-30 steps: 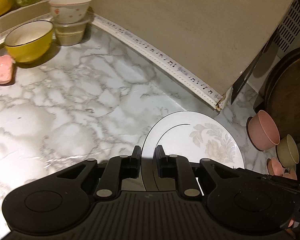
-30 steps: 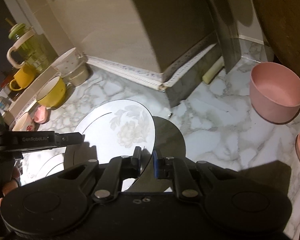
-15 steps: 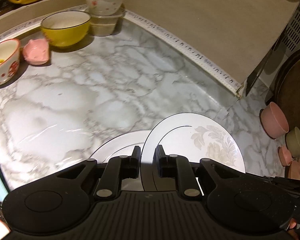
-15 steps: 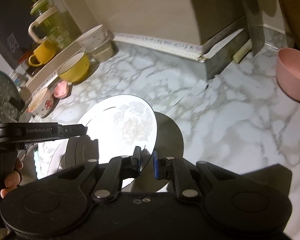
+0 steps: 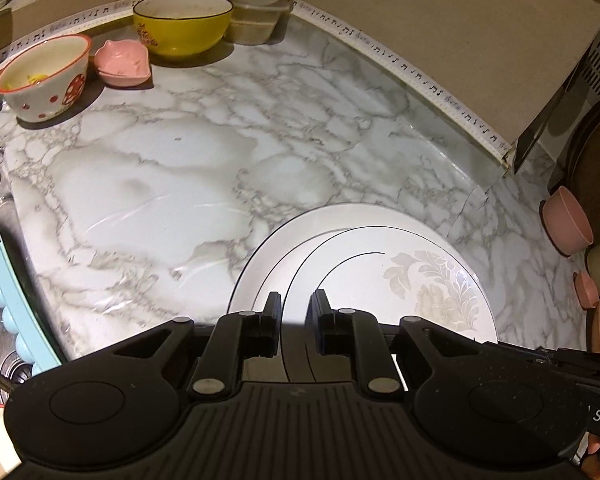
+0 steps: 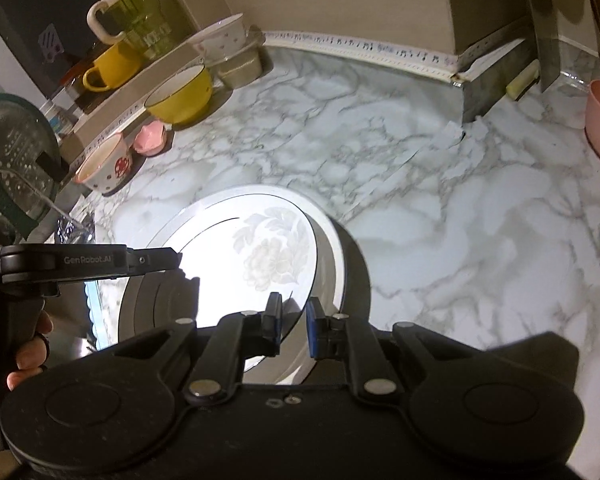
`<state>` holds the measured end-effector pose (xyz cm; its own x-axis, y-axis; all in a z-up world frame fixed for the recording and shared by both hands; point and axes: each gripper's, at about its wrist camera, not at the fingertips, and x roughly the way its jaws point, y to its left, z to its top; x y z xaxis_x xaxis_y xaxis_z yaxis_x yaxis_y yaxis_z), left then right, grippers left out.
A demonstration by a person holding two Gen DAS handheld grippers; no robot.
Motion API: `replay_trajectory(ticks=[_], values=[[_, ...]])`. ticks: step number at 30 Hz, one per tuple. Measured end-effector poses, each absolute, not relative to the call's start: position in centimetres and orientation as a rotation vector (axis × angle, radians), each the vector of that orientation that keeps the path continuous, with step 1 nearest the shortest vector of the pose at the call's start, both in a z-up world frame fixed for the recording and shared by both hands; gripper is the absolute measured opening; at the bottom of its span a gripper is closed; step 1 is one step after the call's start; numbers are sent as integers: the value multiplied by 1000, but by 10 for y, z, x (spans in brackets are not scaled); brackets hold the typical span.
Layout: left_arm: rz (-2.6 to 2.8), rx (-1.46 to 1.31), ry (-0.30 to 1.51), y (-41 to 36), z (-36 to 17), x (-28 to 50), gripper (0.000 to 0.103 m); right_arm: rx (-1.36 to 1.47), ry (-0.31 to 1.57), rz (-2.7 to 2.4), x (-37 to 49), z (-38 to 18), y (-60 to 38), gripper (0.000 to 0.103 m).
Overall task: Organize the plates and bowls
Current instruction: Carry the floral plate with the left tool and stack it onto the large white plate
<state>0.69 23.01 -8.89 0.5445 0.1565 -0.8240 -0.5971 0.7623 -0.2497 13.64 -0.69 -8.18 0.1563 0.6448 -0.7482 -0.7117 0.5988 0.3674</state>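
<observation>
Bench [image 5: 148, 184] view widening: more marble and back-row bowls now showing than a second ago.
Flowered plate [image 5: 428, 280] travelling with both tools, now hanging over second plate [image 5: 260, 264] lying on bench.
Left tool [image 5: 293, 322] pinching plate's near rim; right tool [image 6: 292, 326] pinching opposite rim, both nearly pressed together.
Judgement: stacking step nearing; lowering and releasing not yet done.

Both grippers angle steeply down, side by side. Left gripper [image 5: 293, 322] is clamped tight on the plate [image 5: 380, 280] rim, right gripper [image 6: 293, 326] same on the opposite edge. Left hand [image 6: 26, 344] wraps its handle, fingers curled.
</observation>
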Motion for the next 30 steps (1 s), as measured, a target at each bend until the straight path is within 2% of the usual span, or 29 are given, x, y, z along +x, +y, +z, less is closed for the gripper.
replay_trajectory(ticks=[30], values=[[477,-514,913,228,-95,4,15,-85,1041,981,140,-93,-3,10]])
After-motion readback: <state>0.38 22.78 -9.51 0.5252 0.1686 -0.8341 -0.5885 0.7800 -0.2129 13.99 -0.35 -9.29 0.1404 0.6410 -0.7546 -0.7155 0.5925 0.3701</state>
